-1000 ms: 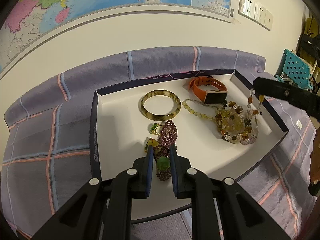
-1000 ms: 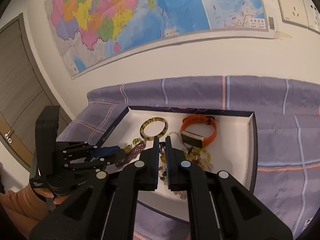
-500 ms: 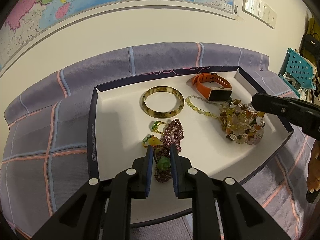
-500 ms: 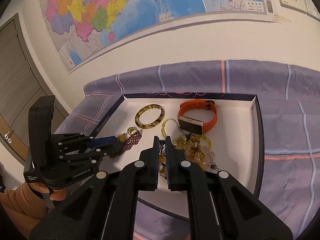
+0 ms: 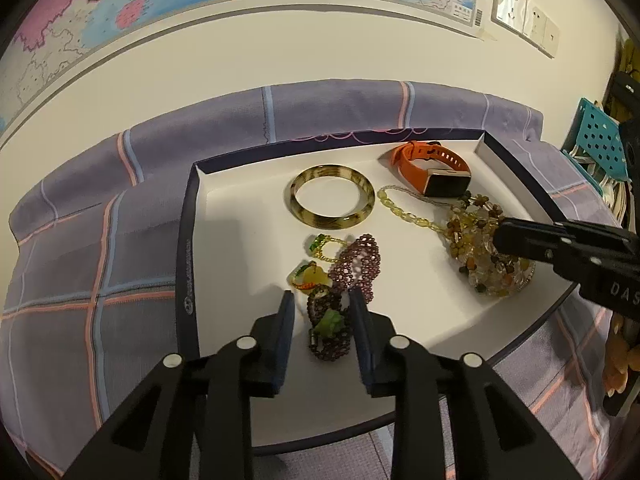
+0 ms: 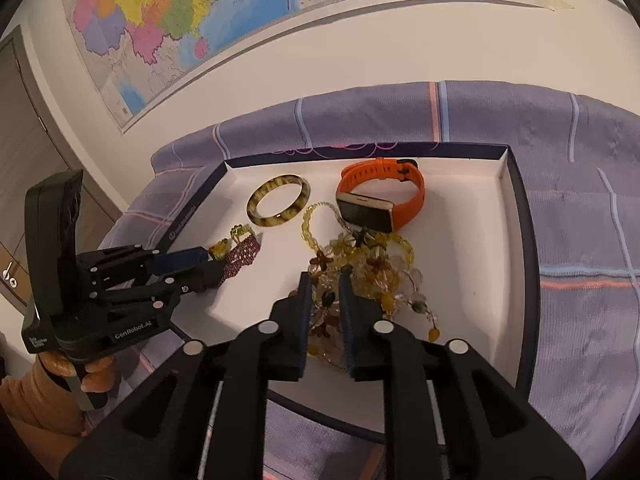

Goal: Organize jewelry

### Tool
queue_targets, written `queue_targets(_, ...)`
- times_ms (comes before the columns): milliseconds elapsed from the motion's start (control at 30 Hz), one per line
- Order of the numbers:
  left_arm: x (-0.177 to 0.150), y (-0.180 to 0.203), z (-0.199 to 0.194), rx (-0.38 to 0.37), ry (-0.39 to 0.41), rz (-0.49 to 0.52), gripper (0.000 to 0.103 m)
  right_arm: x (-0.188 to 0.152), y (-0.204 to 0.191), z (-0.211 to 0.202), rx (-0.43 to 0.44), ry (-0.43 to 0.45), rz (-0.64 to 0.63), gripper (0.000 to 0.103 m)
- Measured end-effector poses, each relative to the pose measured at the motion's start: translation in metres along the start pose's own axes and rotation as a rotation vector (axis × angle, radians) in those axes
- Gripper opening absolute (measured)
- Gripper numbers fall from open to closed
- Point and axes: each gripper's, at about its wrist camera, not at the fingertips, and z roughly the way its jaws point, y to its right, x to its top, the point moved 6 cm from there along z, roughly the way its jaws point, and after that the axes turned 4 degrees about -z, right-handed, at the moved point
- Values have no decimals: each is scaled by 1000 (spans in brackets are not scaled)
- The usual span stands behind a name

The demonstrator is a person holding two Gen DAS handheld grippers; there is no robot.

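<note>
A white tray with a dark rim (image 5: 188, 240) (image 6: 516, 208) holds the jewelry. A purple beaded piece with a green stone (image 5: 340, 304) (image 6: 244, 256) lies on the tray floor between the open fingers of my left gripper (image 5: 322, 300) (image 6: 200, 258). A pile of amber and clear bead strands (image 5: 480, 256) (image 6: 368, 276) lies under my right gripper (image 6: 325, 280) (image 5: 500, 236), whose jaws stand slightly apart over the beads. A tortoiseshell bangle (image 5: 331, 196) (image 6: 279, 199) and an orange smartwatch (image 5: 432, 168) (image 6: 380, 196) lie at the back.
The tray rests on a purple plaid cloth (image 5: 100, 240) (image 6: 580, 240) against a white wall with a map (image 6: 240, 0). A teal perforated basket (image 5: 600, 148) stands at the right. A door (image 6: 24, 160) is at the left.
Both grippers have opened: the left has let the purple beaded piece down onto the tray, and the right has lowered the bead strands onto the pile and released them.
</note>
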Motion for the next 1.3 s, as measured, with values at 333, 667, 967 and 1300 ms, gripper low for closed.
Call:
queue_targets(333,-4,2,-17,-2,39,1,59,-8,-3,-20,-19,39,-11,56)
queue_targets(667,-16,5,-52,25,127,-5,96,-24,-8,-46,-98,92,-31,97)
queue_targets(967,-38,-1,-71,56,153,-55,96,-44,-27,-62,-141,122,-55,97)
queue_targets(1300,-57,1,-89,66,171,-117,96,-65,-50,-80,-192,150,-95,97)
